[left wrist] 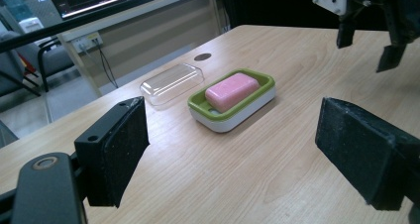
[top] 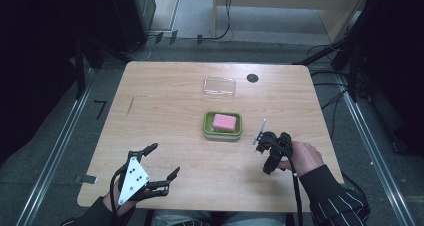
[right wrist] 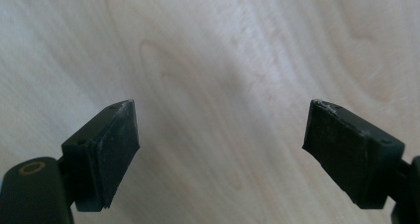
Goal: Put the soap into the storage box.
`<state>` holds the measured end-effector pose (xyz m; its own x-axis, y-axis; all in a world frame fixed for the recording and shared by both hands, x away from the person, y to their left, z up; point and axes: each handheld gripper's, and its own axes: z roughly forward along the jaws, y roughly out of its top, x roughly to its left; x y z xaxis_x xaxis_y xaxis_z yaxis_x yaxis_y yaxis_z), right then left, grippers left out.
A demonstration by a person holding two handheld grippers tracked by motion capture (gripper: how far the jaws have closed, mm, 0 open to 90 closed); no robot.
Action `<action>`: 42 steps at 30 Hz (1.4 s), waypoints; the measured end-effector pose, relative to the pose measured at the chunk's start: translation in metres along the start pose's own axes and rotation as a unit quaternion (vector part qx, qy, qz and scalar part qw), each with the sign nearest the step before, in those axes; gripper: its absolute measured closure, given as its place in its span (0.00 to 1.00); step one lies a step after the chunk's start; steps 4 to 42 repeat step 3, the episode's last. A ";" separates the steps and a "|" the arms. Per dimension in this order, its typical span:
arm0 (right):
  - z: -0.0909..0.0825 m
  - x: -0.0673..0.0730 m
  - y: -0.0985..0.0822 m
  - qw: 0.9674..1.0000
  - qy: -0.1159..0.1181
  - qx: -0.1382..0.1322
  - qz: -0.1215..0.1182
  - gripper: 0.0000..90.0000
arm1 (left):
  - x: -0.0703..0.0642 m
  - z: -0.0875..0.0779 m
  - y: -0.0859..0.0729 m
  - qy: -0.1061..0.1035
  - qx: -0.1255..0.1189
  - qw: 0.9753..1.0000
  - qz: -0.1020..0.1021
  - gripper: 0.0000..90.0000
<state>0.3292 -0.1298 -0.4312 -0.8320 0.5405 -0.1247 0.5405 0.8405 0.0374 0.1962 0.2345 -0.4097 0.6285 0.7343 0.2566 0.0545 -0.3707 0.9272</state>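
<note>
A pink soap bar [top: 224, 121] is seen lying flat in a green-and-white soap dish [top: 207, 128], set near the middle of the wooden surface [top: 165, 106]. In the left gripper view the soap [left wrist: 232, 90] is shown sitting inside the green rim of the dish [left wrist: 233, 116], uncovered. A clear plastic lid [top: 219, 86] is placed on the surface just beyond the dish, apart from it, toward the far edge; in the left gripper view the lid [left wrist: 172, 83] is seen beside the dish, not touching. A dark round hole [top: 252, 78] is seen in the surface near the lid. The right gripper [top: 260, 142] is held just to the right of the dish, close to it but not in contact, gripped by the person's right hand [top: 304, 157]; it is pointed down at bare wood, and its jaws are seen wide apart with nothing between them in the right gripper view. The left gripper [top: 165, 161] is held near the front-left of the surface, well apart from the dish, with its jaws spread wide and nothing gripped; it is aimed toward the dish. A striped sleeve [top: 336, 200] is seen at the lower right.
</note>
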 end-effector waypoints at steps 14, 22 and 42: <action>0.003 0.005 -0.005 1.000 0.007 0.007 -0.001 0.16 | 0.000 0.000 0.000 0.001 0.000 1.000 -0.001 0.15; 0.003 0.005 -0.005 1.000 0.007 0.007 -0.001 0.16 | 0.000 0.000 0.000 0.001 0.000 1.000 -0.001 0.15; 0.003 0.005 -0.005 1.000 0.007 0.007 -0.001 0.16 | 0.000 0.000 0.000 0.001 0.000 1.000 -0.001 0.15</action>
